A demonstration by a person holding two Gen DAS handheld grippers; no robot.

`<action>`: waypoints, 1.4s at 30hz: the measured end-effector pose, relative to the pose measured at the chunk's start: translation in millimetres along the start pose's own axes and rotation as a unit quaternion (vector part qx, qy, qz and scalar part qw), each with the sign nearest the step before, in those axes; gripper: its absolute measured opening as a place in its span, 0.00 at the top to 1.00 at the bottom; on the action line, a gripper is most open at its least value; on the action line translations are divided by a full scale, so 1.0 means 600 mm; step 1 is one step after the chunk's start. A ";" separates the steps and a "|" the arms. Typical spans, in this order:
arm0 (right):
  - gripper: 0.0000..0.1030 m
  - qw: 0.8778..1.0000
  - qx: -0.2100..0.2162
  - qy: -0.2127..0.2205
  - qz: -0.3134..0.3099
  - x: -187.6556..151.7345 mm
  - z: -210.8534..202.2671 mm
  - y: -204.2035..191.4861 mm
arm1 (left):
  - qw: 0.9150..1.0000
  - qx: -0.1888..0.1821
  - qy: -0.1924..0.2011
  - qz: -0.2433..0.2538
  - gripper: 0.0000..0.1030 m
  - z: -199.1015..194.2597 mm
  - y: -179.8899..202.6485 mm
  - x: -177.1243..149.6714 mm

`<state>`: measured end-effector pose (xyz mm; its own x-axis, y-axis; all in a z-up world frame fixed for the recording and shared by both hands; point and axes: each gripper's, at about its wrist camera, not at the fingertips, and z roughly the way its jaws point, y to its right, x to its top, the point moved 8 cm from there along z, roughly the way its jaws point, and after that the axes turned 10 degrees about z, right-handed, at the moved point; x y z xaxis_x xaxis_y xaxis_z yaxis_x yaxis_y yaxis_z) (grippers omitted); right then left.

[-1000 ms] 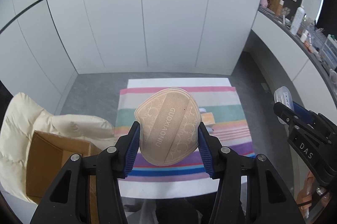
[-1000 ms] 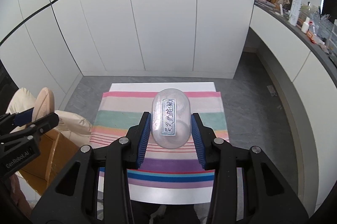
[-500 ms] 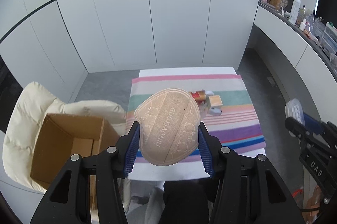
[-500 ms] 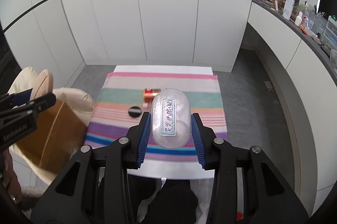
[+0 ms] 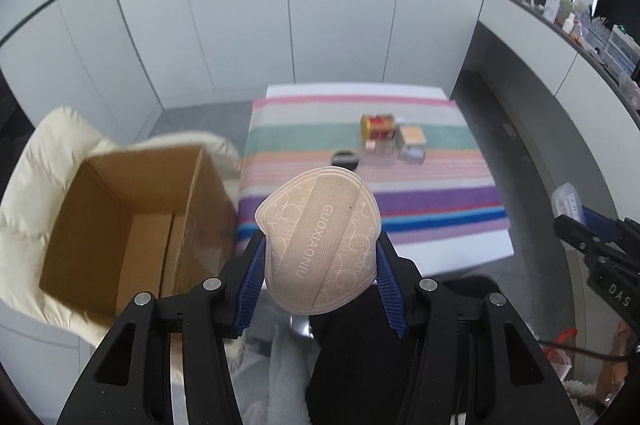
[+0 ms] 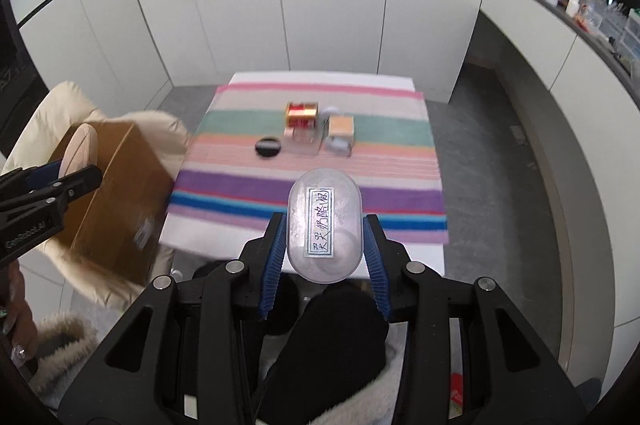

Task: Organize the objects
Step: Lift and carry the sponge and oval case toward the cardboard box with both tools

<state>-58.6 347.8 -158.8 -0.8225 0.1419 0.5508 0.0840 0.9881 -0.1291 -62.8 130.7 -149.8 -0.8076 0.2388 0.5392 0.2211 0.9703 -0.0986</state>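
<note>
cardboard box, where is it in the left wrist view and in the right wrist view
Left wrist: the cardboard box sits at lower left, open side toward the camera, on a cream padded jacket, left of the striped cloth.
Right wrist: the cardboard box is at the left edge, partly behind the left gripper.
Shared landmark: the striped cloth, right of the box in both.

Beige pad (image 5: 318,245) in left hand-held gripper (image 5: 319,279) (clamped), cardboard box (image 5: 132,221)

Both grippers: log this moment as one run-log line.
left gripper: shut on beige pad | right gripper: shut on clear oval case | cardboard box: open, at left | striped cloth: small items remain
</note>
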 end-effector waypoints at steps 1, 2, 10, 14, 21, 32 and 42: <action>0.61 1.000 0.000 -0.002 -0.001 -0.006 0.000 0.001 | 1.000 0.001 -0.004 -0.004 0.49 -0.001 -0.004 -0.012; 0.61 1.000 0.001 -0.007 -0.004 -0.015 0.000 0.000 | 1.000 0.003 -0.006 -0.006 0.49 -0.001 -0.009 -0.017; 0.61 1.000 0.010 -0.014 -0.002 -0.034 -0.002 0.001 | 1.000 0.006 0.009 -0.015 0.49 -0.024 -0.021 -0.022; 0.61 1.000 0.009 -0.015 -0.001 -0.030 -0.002 -0.002 | 1.000 0.005 0.011 -0.012 0.49 -0.023 -0.018 -0.017; 0.61 1.000 0.013 -0.023 -0.015 -0.025 0.008 -0.026 | 0.999 0.036 0.006 -0.016 0.49 -0.015 -0.044 -0.029; 0.61 0.994 0.063 -0.039 -0.083 -0.032 0.028 -0.165 | 0.994 0.068 -0.007 -0.086 0.49 -0.033 -0.159 -0.090; 0.61 0.974 0.116 -0.054 -0.185 -0.074 0.031 -0.349 | 0.979 0.113 -0.013 -0.168 0.48 -0.080 -0.300 -0.187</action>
<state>-50.4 133.7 -171.7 -0.8276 -0.2400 0.5074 -0.3483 0.9284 -0.1290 14.3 -73.0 -152.6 -0.8277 -0.0976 0.5527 -0.1845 0.9773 -0.1037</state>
